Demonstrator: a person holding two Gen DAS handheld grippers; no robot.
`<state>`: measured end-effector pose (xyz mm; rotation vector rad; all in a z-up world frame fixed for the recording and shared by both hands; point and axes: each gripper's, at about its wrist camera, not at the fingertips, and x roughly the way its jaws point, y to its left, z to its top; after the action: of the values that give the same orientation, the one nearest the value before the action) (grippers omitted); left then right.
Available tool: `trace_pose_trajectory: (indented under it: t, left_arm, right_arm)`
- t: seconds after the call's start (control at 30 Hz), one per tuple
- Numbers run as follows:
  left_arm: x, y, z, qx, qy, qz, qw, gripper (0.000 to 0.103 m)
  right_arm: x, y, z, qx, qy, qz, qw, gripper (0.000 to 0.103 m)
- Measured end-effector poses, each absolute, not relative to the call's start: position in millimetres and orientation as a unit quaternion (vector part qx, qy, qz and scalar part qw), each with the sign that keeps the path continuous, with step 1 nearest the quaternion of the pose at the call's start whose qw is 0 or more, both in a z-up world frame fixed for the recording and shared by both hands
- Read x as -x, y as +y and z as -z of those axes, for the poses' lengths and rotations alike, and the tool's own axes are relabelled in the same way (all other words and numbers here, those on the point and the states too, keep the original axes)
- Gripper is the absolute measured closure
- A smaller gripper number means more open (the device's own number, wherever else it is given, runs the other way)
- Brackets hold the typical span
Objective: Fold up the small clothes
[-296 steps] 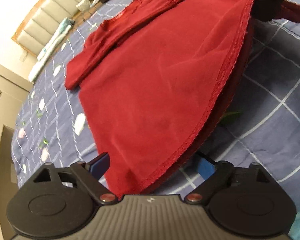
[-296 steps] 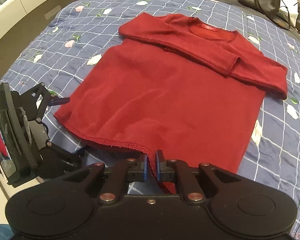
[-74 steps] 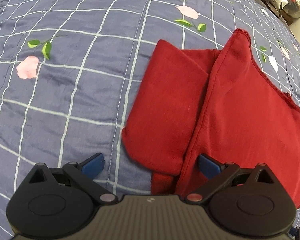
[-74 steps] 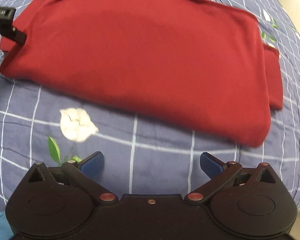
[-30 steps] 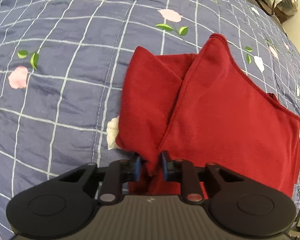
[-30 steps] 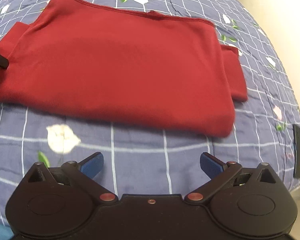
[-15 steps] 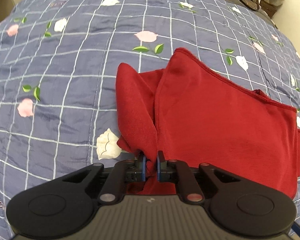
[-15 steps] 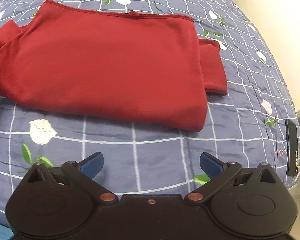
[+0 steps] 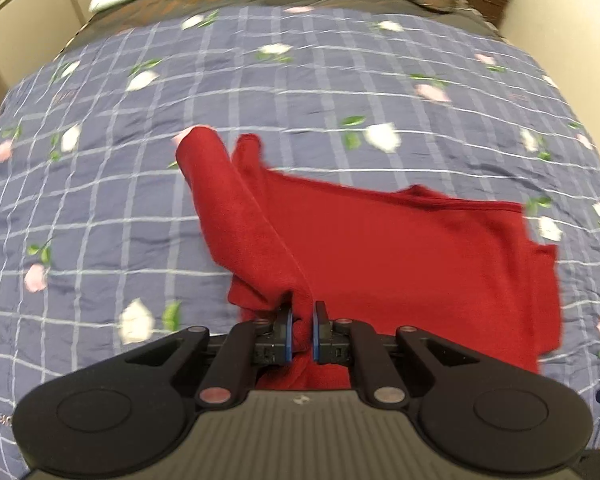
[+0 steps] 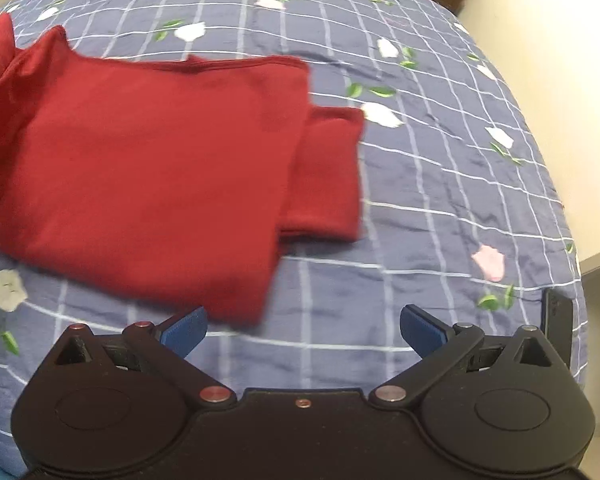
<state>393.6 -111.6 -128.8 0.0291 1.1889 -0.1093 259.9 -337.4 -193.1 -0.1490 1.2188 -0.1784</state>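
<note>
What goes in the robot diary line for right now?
left gripper: shut on red sweater | right gripper: open, empty | bedspread: underneath

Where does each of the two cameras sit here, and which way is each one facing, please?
Left wrist: on the left gripper, looking along its fingers over the bed toward the far end; its own jaws show, shut on the red garment.
Right wrist: on the right gripper, low above the bedspread, facing the garment's near right corner; its own open blue-padded fingers show.
Shared: both see the same red garment and the checked floral bedspread.
</note>
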Motion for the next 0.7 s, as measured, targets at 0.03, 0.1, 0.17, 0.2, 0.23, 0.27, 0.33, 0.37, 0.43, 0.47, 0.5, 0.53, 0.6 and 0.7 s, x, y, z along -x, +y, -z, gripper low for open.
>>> trace_pose_trajectory:
  t: [0.03,0.1,0.17,0.2,0.23,0.27,0.33,0.37,0.43,0.47,0.5,0.53,0.6,0.7]
  left_arm:
    - [-390.7,-125.6,127.0,-0.017,0.556,0.062,0.829,0.095]
    - [-384.1,-152.4,126.9,-0.024,0.551,0.083,0.830,0.095]
    - [-375.8,-179.8,128.1,-0.033,0.547,0.105,0.830,0.095]
    - [-371.3,-190.4,130.0,-0.035,0.547,0.115,0.829,0.095]
    - [-367.7,-201.4,132.9,-0.038,0.548,0.124,0.827,0.095]
    - [-363.5,-212.6,136.4,-0.039,0.550,0.132,0.824,0.095]
    - [-356.7,-230.1,144.6,-0.040,0.557,0.142,0.817,0.095]
    - [-354.2,-237.5,149.1,-0.039,0.561,0.145,0.814,0.095]
    - [-351.5,-245.9,156.9,-0.033,0.569,0.150,0.808,0.095]
    - [-350.3,-248.7,160.0,-0.034,0.572,0.151,0.806,0.095]
    - [-349.2,-251.6,163.1,-0.036,0.575,0.151,0.804,0.095]
    - [-347.6,-253.8,166.0,-0.037,0.577,0.152,0.802,0.094]
    - [-347.0,-251.9,170.3,-0.031,0.585,0.151,0.796,0.093]
    - [-346.2,-244.1,173.5,-0.008,0.594,0.153,0.790,0.088]
  right_arm:
    - [-260.3,-344.5,192.5,0.071,0.571,0.080,0.814,0.001]
    - [-258.4,-356.0,192.2,0.081,0.572,0.073,0.813,0.001]
    - [-253.5,-367.7,193.2,0.089,0.574,0.065,0.811,0.001]
    - [-250.8,-372.6,194.1,0.092,0.576,0.063,0.810,0.001]
    - [-248.4,-378.2,195.2,0.095,0.579,0.062,0.808,0.001]
    - [-246.2,-383.5,196.5,0.099,0.582,0.061,0.805,0.001]
    - [-241.3,-394.7,198.7,0.105,0.586,0.061,0.801,0.001]
    - [-238.9,-399.4,199.6,0.108,0.588,0.062,0.799,0.001]
    - [-235.3,-409.6,200.7,0.111,0.590,0.065,0.797,0.001]
    - [-234.1,-413.2,201.0,0.112,0.591,0.067,0.796,0.001]
    - [-233.2,-416.8,201.0,0.113,0.591,0.068,0.796,0.001]
    - [-232.4,-419.9,201.0,0.114,0.591,0.069,0.795,0.001]
    - [-231.8,-423.9,201.8,0.116,0.592,0.069,0.795,0.001]
    - [-233.1,-426.3,203.4,0.119,0.593,0.062,0.794,0.001]
